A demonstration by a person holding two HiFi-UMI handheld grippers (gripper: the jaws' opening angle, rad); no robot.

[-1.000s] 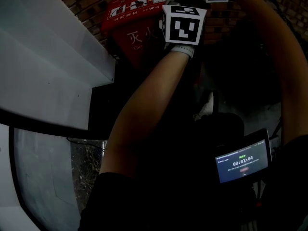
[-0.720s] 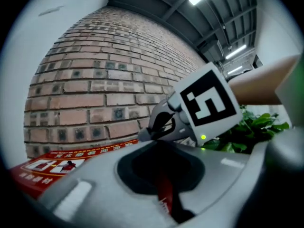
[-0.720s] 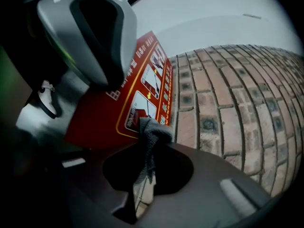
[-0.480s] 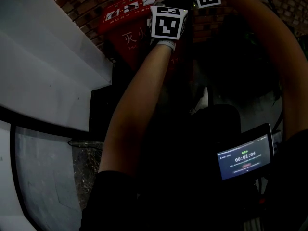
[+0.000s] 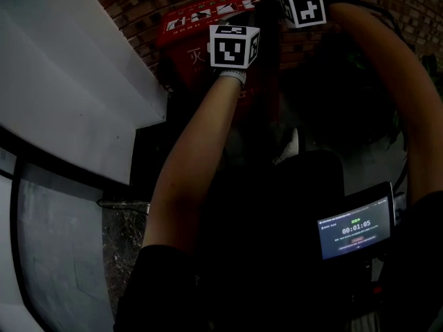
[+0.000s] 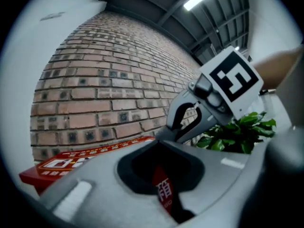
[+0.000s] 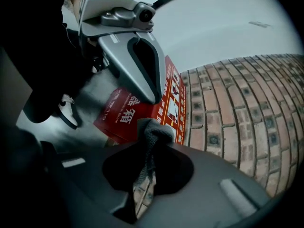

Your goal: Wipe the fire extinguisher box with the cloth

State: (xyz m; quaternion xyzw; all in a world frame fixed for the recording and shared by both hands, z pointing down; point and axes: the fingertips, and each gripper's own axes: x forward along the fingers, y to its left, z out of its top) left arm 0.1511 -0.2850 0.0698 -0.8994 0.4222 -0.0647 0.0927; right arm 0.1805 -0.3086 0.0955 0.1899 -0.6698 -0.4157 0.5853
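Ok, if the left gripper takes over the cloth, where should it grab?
Probably the bunched end of the cloth sticking out past the right gripper tips, approached from the box side. The rest is pinched between the shut jaws, so only that wad is free.

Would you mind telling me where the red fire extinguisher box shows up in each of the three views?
Head view: the fire extinguisher box is at top centre, against the wall.
Left gripper view: lower left, with a red strip also showing through the jaw opening.
Right gripper view: centre, just beyond the cloth.
Shared landmark: the brick wall behind the box.
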